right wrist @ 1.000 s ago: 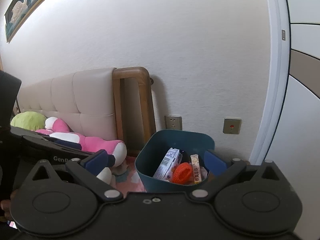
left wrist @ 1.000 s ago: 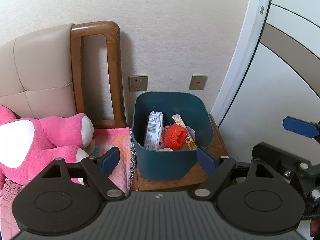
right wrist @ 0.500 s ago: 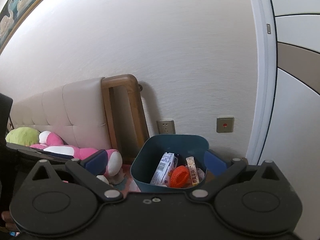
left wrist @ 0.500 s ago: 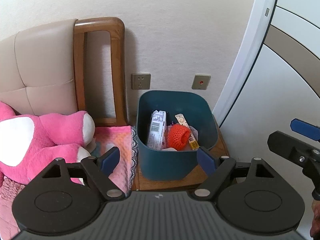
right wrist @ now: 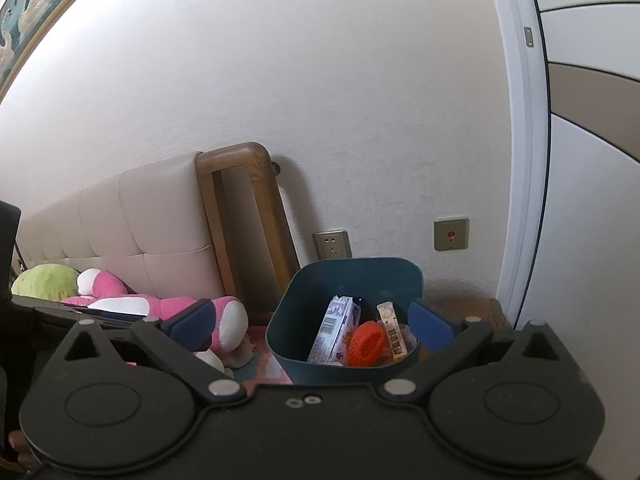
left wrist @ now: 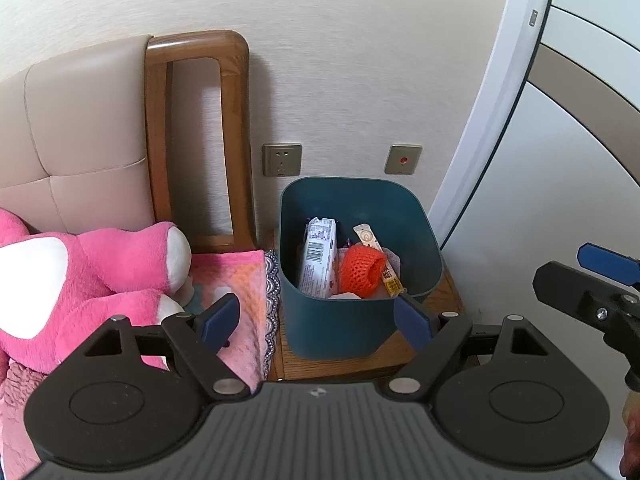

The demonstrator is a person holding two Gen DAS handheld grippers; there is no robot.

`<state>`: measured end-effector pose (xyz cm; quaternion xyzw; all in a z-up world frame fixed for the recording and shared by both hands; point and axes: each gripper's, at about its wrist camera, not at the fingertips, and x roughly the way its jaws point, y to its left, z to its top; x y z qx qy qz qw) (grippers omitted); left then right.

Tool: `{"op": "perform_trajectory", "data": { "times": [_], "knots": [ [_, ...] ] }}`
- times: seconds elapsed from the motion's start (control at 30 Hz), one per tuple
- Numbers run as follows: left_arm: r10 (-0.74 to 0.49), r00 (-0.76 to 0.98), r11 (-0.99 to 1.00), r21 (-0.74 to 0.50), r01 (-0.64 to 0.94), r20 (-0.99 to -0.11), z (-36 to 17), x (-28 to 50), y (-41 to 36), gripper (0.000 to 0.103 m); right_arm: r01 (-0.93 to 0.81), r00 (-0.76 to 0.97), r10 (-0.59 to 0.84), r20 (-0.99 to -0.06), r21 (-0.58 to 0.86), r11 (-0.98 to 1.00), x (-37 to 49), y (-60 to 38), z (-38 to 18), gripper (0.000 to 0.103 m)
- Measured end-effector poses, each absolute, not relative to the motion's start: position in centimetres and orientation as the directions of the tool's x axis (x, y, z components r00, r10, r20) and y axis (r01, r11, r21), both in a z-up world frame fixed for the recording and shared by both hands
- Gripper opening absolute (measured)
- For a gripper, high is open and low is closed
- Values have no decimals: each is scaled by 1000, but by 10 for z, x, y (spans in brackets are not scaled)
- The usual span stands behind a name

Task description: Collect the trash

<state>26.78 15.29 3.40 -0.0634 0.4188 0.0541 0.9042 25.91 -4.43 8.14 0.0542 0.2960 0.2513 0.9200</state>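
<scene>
Trash sits in a teal bin (left wrist: pixel 352 320): a white carton (left wrist: pixel 318 258), an orange foam net (left wrist: pixel 362 272) and a slim sachet (left wrist: pixel 378 254). Bin stands on a small wooden table (left wrist: pixel 450 294) against a cream wall, below a socket (left wrist: pixel 282 160) and a red-dot switch (left wrist: pixel 403 159). Beside it lie a bed's padded headboard (left wrist: pixel 84 132), pink blanket (left wrist: pixel 240 280) and pink plush toy (left wrist: pixel 92 276). Left claw (left wrist: pixel 316 320) and right claw (right wrist: pixel 312 320) both hang released, empty, short of the bin.
</scene>
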Motion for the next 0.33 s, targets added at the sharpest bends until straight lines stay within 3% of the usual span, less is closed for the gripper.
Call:
{"op": "perform_trajectory", "data": {
  "times": [0.33],
  "knots": [
    [47, 641, 986, -67, -152, -766, 33, 267, 153, 84, -406, 701, 480, -527, 259, 876, 258, -44, 79, 103]
  ]
}}
